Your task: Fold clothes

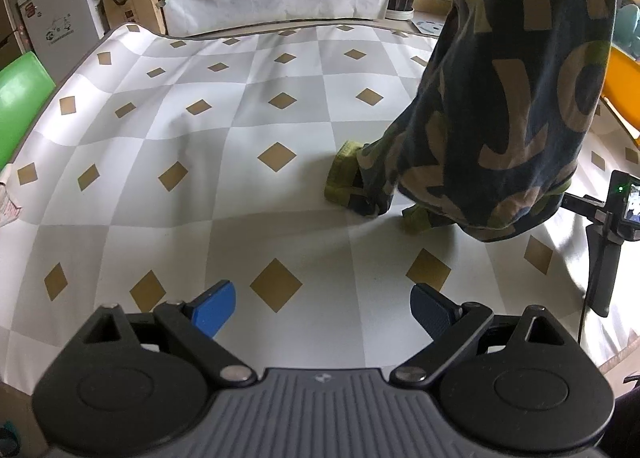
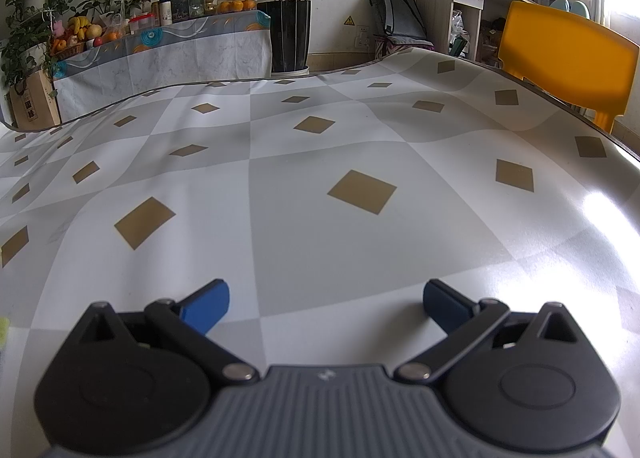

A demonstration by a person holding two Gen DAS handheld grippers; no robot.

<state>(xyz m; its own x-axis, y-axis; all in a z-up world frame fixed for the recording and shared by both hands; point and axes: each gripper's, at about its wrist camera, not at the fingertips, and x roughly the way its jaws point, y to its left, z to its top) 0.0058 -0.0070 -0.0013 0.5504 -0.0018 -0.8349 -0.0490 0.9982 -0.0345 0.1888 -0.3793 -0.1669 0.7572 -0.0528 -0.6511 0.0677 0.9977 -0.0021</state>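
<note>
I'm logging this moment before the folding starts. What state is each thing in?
Left gripper: jaws open, empty, over the tablecloth.
Right gripper: jaws open, empty.
Patterned garment: unfolded, hanging from above, its lower end bunched on the tablecloth.
Green cuff: crumpled, resting on the tablecloth.

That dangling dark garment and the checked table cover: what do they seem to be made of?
The garment looks like soft knit fabric, matte, since it hangs in limp folds with ribbed green cuffs. The table cover looks like vinyl or oilcloth, smooth and slightly glossy: window light glares off it and its edges ripple stiffly. Neither is certain.
</note>
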